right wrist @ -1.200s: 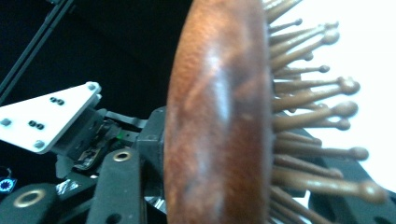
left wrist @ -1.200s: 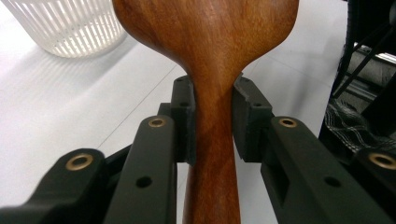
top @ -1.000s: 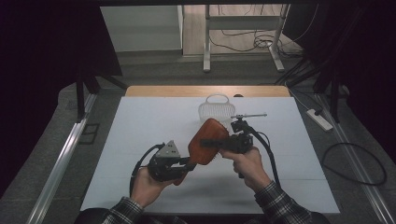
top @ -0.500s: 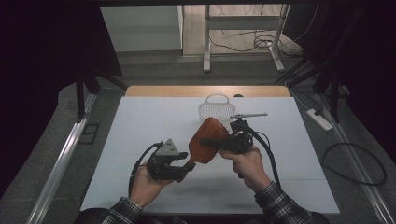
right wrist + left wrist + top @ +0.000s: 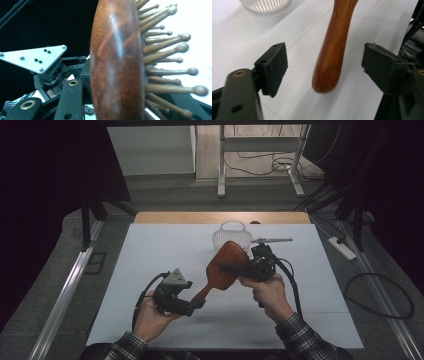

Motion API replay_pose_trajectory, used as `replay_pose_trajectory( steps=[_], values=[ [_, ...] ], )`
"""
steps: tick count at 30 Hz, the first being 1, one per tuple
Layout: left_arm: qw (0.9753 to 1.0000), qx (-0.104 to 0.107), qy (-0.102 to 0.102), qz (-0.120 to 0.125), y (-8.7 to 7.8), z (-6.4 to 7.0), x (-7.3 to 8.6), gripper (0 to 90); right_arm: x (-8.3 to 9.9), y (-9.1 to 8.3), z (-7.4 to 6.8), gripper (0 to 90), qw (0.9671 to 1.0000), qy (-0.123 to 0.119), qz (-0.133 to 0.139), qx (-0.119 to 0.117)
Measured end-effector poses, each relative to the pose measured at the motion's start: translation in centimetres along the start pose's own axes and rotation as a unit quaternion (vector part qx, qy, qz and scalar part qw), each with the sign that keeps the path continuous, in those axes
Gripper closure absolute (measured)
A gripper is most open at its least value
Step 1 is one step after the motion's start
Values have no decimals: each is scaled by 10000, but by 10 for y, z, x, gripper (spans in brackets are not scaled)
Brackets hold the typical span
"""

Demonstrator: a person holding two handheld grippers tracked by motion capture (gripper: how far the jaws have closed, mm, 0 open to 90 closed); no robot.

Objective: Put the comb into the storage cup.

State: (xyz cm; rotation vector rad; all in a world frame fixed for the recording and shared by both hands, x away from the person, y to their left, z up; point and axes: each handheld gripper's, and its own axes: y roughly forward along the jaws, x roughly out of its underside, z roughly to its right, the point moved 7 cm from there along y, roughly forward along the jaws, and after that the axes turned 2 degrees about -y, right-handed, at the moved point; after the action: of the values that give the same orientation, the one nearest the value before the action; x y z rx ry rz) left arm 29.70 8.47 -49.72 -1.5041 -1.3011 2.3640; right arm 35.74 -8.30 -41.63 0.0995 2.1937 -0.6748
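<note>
A brown wooden hairbrush (image 5: pixel 226 266) hangs above the white table cover (image 5: pixel 150 255), tilted, with its handle pointing down to the left. My right gripper (image 5: pixel 235 268) is shut on the brush head (image 5: pixel 115 62), one jaw on the back and one among the wooden pins (image 5: pixel 165 50). My left gripper (image 5: pixel 199 304) is open at the handle's end. In the left gripper view the handle (image 5: pixel 332 50) stands between the two pads (image 5: pixel 274 66) and touches neither.
A small white slatted basket (image 5: pixel 231 237) stands at the back of the cover, also seen as the basket (image 5: pixel 265 3). A thin metal tool (image 5: pixel 272 240) lies to its right. The wooden table edge (image 5: pixel 220 217) runs behind. A power strip (image 5: pixel 340 247) lies on the floor at right.
The left gripper has eased slightly to the left along the handle. The brush and the right gripper have hardly moved.
</note>
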Motion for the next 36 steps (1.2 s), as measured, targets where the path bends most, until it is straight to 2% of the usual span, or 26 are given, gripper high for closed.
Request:
replay_pose_trajectory(
  steps=[2,8,13,15,19,22,25,31,36],
  values=[
    [10000,9,18,-35,-2,-1,2,164,-1,-1,1,559,10000,-12,20,36],
    [10000,-18,-17,-68,-7,-6,10,115,-6,-4,5,557,9999,-3,88,97],
    [9998,-121,-26,-186,-8,-10,16,49,-9,-5,7,558,9998,-19,128,142],
    [9997,-97,-152,-152,-11,-13,21,33,-11,-5,9,557,9997,-21,143,183],
    [9996,-151,-221,-26,-17,-17,23,17,-14,-6,12,556,9996,-24,168,225],
    [9996,-196,-186,117,-24,-18,26,27,-17,-8,15,556,9993,-39,209,310],
    [9992,-348,-148,149,-30,-22,32,26,-20,-10,19,556,9991,-31,240,355],
    [9981,-395,-380,287,-41,-29,43,17,-26,-13,25,556,9986,28,325,404],
    [9972,-489,-466,318,-49,-33,51,14,-31,-15,29,555,9983,43,376,435]
  ],
)
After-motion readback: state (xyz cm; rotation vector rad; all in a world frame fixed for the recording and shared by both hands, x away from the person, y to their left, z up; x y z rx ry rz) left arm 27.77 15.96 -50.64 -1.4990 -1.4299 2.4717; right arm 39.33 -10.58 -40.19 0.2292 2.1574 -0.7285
